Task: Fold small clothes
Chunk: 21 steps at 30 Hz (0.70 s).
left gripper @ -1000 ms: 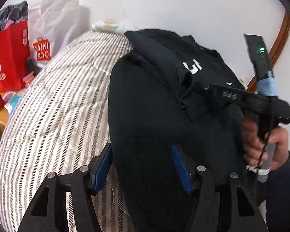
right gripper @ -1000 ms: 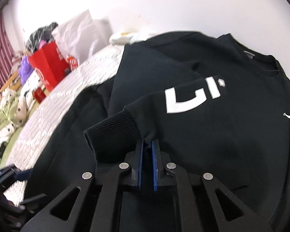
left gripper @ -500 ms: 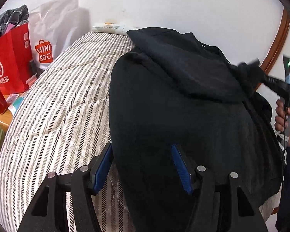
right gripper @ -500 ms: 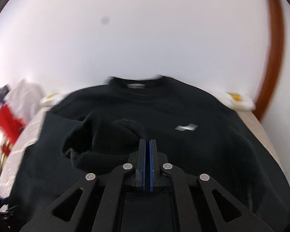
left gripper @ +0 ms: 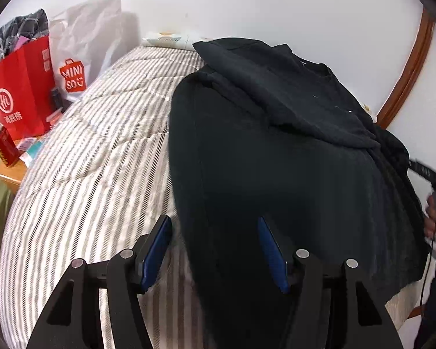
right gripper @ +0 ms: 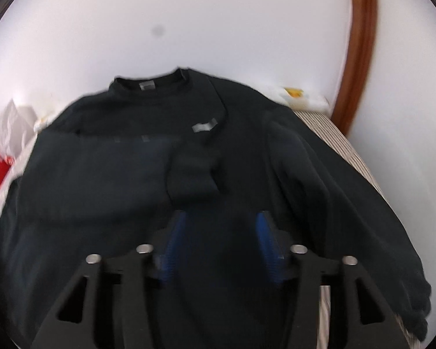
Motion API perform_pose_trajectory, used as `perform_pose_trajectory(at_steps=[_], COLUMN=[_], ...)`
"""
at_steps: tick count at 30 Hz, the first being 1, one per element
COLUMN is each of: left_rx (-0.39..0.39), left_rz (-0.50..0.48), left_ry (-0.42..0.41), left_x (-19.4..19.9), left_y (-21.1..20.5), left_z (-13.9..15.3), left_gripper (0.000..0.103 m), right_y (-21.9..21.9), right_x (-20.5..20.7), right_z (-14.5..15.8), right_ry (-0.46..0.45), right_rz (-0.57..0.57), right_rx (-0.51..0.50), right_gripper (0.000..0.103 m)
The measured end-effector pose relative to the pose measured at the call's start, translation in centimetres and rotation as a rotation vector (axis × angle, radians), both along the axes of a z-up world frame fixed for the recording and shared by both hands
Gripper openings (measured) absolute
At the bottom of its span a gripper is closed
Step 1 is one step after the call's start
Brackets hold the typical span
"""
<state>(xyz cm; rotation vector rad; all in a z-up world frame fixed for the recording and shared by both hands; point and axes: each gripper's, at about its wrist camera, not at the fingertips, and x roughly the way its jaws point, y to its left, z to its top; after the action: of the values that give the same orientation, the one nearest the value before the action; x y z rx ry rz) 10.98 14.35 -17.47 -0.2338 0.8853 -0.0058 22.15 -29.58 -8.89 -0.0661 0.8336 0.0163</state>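
Lengthwise black sweatshirt (right gripper: 107,192), collar (right gripper: 160,83) toward wall (right gripper: 218,23), right tongs (right gripper: 218,232) opening

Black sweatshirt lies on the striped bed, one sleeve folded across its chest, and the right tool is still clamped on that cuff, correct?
Not quite. The right tool no longer grips the cuff: its jaws are opening, with nothing between them and the cuff lying free ahead, as the right wrist view shows. The rest holds: the black sweatshirt lies on the striped bed, one sleeve folded across its chest.

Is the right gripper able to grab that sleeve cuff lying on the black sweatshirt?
Probably yes. The right gripper, jaws opening and empty, points at the cuff just ahead on the black sweatshirt; nothing lies between them.
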Motion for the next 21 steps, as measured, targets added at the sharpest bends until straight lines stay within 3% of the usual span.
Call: perform_pose_trajectory(at_steps=[7, 14, 19, 20, 21], left_rx=[0.001, 0.041, 0.022, 0.026, 0.007], left_rz=[-0.057, -0.040, -0.030, -0.028, -0.024], left_ry=[0.005, -0.020, -0.021, -0.024, -0.021], left_x=[-3.0, -5.2, -5.7, -5.8, -5.8], left_y=[-0.6, -1.5, -1.7, -1.7, -1.4], left_z=[0.1, -0.2, -0.2, 0.0, 0.0], left_gripper=[0.045, 0.037, 0.018, 0.016, 0.014], right_y=[-4.2, -5.0, -4.9, -4.7, -4.7], right_x=[-8.0, -14.2, -15.6, -15.6, -15.7], right_z=[-2.6, -3.5, -4.3, -4.4, -4.4], right_ry=[0.110, 0.124, 0.122, 0.107, 0.093], right_rz=[-0.014, 0.009, -0.006, -0.010, -0.018], right_rx=[-0.022, 0.029, 0.053, 0.044, 0.031], right_gripper=[0.055, 0.059, 0.057, 0.047, 0.027])
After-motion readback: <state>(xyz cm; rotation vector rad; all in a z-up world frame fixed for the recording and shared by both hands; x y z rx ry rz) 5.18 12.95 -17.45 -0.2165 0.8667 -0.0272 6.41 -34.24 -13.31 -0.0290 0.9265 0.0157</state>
